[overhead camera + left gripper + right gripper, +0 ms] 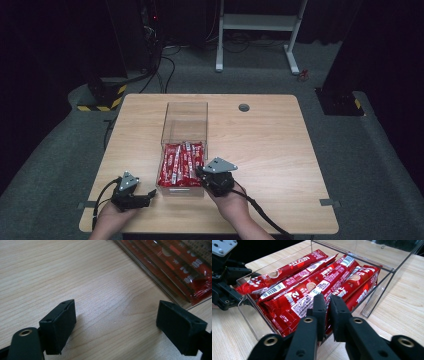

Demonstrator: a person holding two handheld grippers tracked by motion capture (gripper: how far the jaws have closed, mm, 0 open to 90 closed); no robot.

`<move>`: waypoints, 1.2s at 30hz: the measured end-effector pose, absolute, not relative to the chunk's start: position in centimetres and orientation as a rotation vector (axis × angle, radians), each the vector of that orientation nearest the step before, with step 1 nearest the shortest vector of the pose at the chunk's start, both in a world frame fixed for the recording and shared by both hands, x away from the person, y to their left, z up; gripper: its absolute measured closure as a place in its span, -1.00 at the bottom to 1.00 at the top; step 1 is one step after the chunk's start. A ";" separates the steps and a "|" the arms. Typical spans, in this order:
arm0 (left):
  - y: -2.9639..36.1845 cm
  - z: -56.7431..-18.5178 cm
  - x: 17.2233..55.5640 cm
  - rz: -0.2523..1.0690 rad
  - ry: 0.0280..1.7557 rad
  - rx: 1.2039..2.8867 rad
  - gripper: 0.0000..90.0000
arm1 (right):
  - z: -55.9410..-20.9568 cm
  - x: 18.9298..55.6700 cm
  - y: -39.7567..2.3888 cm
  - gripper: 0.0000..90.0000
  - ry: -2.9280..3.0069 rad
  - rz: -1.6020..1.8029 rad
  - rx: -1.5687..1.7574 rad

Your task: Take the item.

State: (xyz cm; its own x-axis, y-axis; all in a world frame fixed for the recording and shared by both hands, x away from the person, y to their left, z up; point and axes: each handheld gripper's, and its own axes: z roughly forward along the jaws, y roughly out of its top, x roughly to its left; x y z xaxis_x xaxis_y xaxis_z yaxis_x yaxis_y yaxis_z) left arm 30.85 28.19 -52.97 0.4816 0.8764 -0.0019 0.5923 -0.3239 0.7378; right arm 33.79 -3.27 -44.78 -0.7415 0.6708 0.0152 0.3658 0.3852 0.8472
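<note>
A clear plastic box (185,106) stands mid-table, its near half packed with red coffee sachets (181,165). My right gripper (200,172) sits at the box's near right corner. In the right gripper view its jaws (328,305) are shut, tips just over the sachets (312,277) at the box's front wall, with no sachet clearly between them. My left gripper (150,196) rests low on the table left of the box's near corner. It stands open (116,322) over bare wood, sachets (180,262) showing at the upper right.
The far half of the box (372,262) holds nothing. A round cable grommet (244,107) sits near the table's far edge. Bare wooden table (270,150) spreads right of the box. A white stand frame (257,25) is on the floor beyond.
</note>
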 end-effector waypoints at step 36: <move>28.2 -53.0 30.8 0.530 1.207 2.039 -0.63 | -44.4 32.5 -5.4 1.00 2.237 1.453 0.907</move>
